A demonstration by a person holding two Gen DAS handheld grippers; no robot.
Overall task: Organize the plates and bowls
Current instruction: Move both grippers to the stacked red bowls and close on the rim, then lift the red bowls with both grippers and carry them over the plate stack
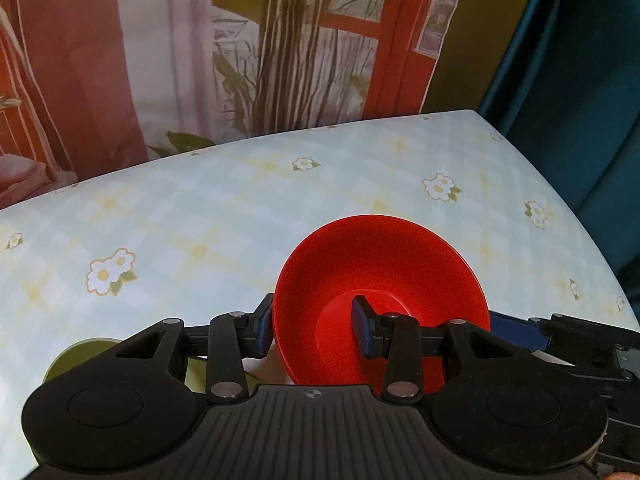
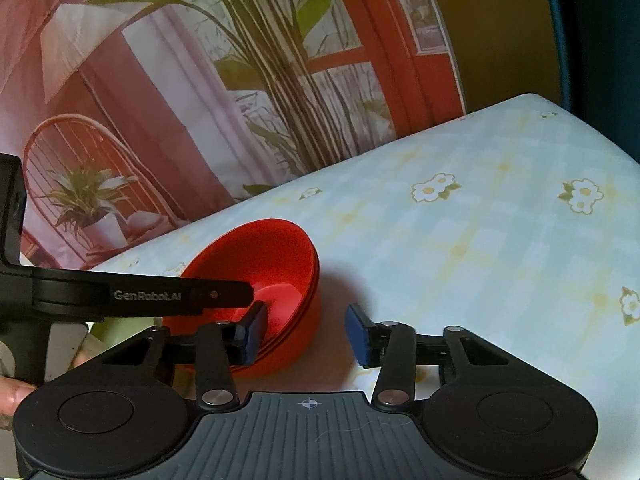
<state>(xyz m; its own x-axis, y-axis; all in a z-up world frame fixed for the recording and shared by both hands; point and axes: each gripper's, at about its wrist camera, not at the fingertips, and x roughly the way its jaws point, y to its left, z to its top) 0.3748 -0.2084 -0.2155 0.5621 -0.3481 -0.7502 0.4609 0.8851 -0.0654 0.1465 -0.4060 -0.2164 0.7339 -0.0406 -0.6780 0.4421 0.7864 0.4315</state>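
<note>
With the left gripper (image 1: 314, 330) straddling the near wall of the top red bowl (image 1: 380, 280), one pad outside and one inside, jaws looked closed on the rim. The red stack (image 2: 280, 280) sat on the floral tablecloth (image 2: 480, 240). Right gripper (image 2: 306, 334) was narrow around the stack's right wall, contact unclear. Risk: thin one-sided pinch, so nested bowls could stick, drag or tip.

The left gripper (image 1: 316, 330) hides the red bowl's (image 1: 380, 264) near rim; a green dish (image 1: 76, 354) peeks out, mostly covered, near the table's (image 1: 240, 200) front edge.
</note>
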